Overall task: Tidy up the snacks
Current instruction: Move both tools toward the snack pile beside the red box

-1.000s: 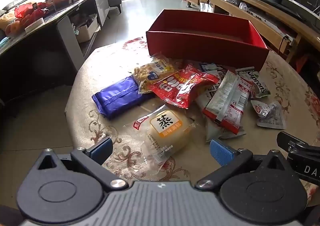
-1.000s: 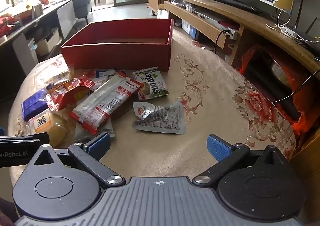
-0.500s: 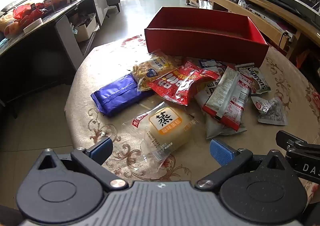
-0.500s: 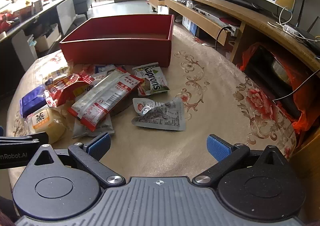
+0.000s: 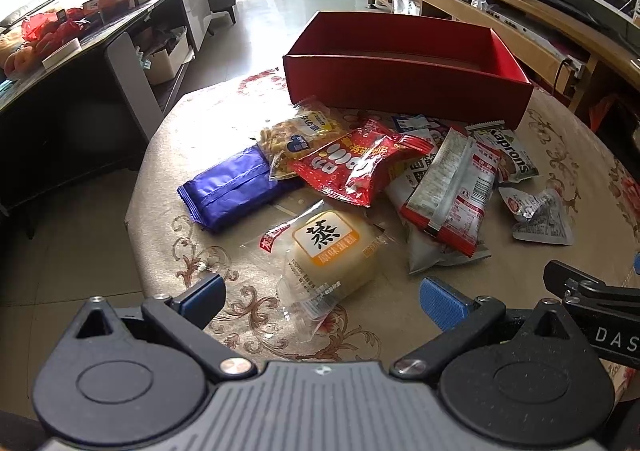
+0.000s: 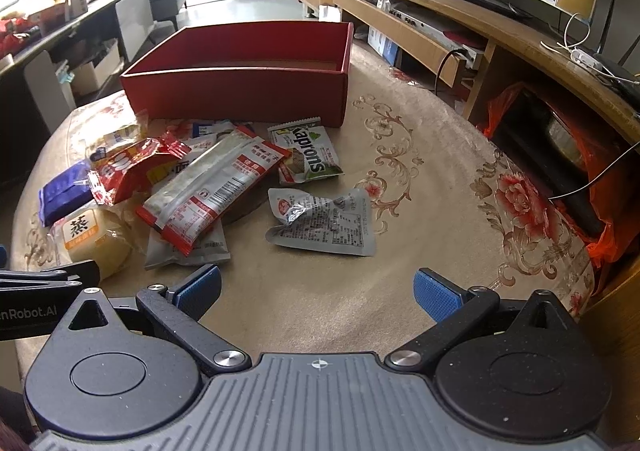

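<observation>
Left wrist view: the left gripper [image 5: 322, 297] hovers with jaws spread wide and empty just short of a clear-wrapped steamed cake [image 5: 328, 247], the nearest packet in a loose pile on the round cloth-covered counter [image 5: 400, 315]. Right wrist view: the right gripper [image 6: 318, 287] hangs equally wide and empty over bare cloth, near a crumpled silver pouch [image 6: 324, 221]. Behind the pile, at the far edge of the counter, stands the red box [image 5: 404, 79], open-topped and apparently empty, the likely home for every snack. No packet has been gripped yet, so the task looks to be at its start. The cake lies apart from the overlapped blue pack [image 5: 232, 191], red bag [image 5: 356, 163] and long red-and-silver wrapper [image 6: 212, 187], making it the cleanest first pick for the left gripper; closing on the cake's body, not the slack film, should stop it slipping. The pouch, flat and separate, suits the right gripper, best pinched at a raised crease. Overlapped packets are better left until those above them are lifted.
</observation>
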{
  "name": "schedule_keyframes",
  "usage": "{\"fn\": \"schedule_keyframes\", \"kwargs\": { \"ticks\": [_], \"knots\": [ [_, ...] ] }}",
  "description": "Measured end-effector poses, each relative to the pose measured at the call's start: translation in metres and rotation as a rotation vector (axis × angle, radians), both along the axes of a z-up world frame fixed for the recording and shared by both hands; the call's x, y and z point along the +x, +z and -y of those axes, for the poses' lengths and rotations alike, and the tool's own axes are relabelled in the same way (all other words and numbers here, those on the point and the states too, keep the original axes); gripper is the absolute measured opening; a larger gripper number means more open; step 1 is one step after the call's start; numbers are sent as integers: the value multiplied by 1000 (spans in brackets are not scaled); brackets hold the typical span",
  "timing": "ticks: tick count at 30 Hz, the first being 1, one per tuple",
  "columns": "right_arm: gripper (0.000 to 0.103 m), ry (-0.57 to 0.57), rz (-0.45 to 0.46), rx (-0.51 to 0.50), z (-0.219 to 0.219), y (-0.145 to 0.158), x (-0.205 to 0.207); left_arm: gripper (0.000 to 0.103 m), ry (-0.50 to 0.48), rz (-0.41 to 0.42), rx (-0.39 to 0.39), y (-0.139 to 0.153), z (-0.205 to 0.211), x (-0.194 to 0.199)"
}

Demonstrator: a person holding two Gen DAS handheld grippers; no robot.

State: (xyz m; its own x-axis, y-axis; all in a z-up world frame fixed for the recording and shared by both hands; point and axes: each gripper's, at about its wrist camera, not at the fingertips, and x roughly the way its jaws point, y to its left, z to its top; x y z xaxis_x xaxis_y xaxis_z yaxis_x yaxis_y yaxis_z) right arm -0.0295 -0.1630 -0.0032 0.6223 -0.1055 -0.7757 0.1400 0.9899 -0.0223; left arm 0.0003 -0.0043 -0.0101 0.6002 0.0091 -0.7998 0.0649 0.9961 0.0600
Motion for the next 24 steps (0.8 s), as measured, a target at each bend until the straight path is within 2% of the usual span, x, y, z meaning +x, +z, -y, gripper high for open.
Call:
{"fn": "schedule_keyframes", "kwargs": {
  "ticks": [24],
  "knots": [
    [103, 1, -17, 4, -1, -5, 2, 102, -12, -8, 2, -3, 2, -1]
  ]
}}
